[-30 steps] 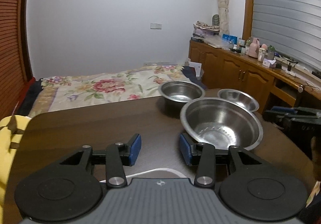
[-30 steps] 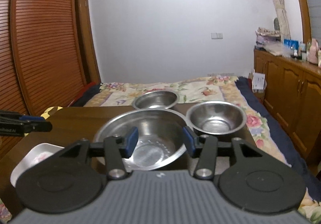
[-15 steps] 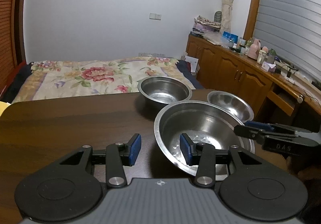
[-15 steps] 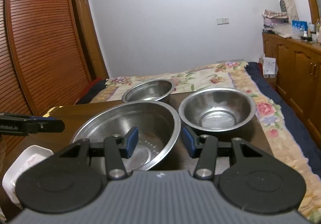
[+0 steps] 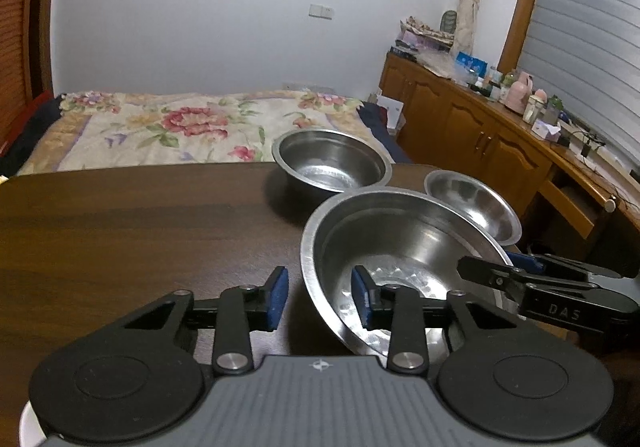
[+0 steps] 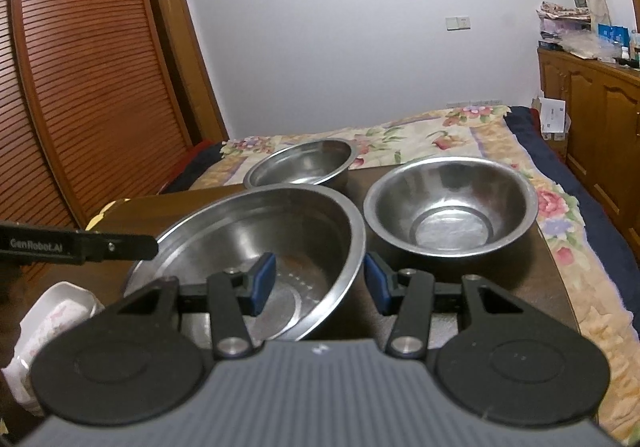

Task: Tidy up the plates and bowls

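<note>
Three steel bowls sit on a dark wooden table (image 5: 120,239). The large bowl (image 5: 400,251) (image 6: 260,247) is nearest. A medium bowl (image 5: 332,163) (image 6: 304,167) stands behind it and a smaller bowl (image 5: 472,207) (image 6: 448,207) to its right. My left gripper (image 5: 318,297) is open with the large bowl's left rim between its blue pads. My right gripper (image 6: 318,283) is open with the large bowl's right rim between its pads. Each gripper shows in the other's view, the right one (image 5: 540,287) and the left one (image 6: 80,245).
A white dish (image 6: 52,323) lies at the table's near left. A bed with a floral cover (image 5: 180,127) lies beyond the table. A wooden cabinet (image 5: 500,151) runs along the right wall and a slatted wardrobe (image 6: 80,87) stands on the left.
Both grippers have moved in on the large bowl, each now straddling a side of its rim. Both stay open. The bowls have not moved on the table.
</note>
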A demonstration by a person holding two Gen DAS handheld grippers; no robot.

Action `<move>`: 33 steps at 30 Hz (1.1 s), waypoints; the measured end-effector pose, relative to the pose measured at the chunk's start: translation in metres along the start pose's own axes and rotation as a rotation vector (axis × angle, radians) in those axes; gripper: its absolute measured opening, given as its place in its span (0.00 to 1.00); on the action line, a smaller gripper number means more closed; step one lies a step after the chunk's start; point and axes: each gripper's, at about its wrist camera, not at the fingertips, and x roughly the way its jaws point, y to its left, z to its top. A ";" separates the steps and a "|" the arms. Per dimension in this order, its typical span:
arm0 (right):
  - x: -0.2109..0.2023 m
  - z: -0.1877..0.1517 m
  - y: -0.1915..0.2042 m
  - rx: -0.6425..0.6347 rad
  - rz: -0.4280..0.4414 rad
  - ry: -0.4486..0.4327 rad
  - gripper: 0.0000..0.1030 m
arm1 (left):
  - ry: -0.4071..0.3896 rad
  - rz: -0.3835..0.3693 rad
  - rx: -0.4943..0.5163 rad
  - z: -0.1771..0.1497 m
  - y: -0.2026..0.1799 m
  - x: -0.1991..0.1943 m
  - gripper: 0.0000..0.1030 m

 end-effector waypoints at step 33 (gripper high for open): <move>-0.032 -0.002 0.015 0.074 -0.015 -0.006 0.24 | -0.038 -0.045 0.031 -0.012 -0.004 -0.036 0.17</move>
